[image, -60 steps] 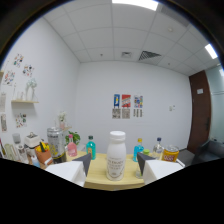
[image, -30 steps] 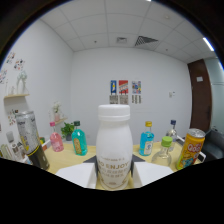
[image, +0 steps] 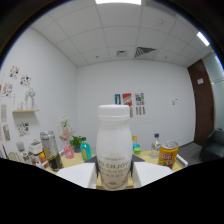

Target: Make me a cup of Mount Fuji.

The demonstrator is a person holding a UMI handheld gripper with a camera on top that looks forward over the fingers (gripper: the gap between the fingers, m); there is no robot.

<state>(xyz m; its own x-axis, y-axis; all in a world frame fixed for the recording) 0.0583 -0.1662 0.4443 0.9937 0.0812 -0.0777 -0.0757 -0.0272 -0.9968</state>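
A white plastic bottle with a white cap and a label reading "ENJOY" stands upright between my two white fingers. My gripper is shut on its lower part. The left finger and the right finger press on its two sides. A strip of tan surface shows under the bottle's base; I cannot tell whether the bottle rests on it or hangs above it.
Beyond the fingers stand a tall silver can, a pink bottle, a small plant and a teal bottle to the left. A blue bottle, a clear bottle and an orange can stand to the right.
A second ago the bottle was small and ahead of wider-set fingers. It now fills the gap between them. Over the last half second it kept its place while the background items drew inward.
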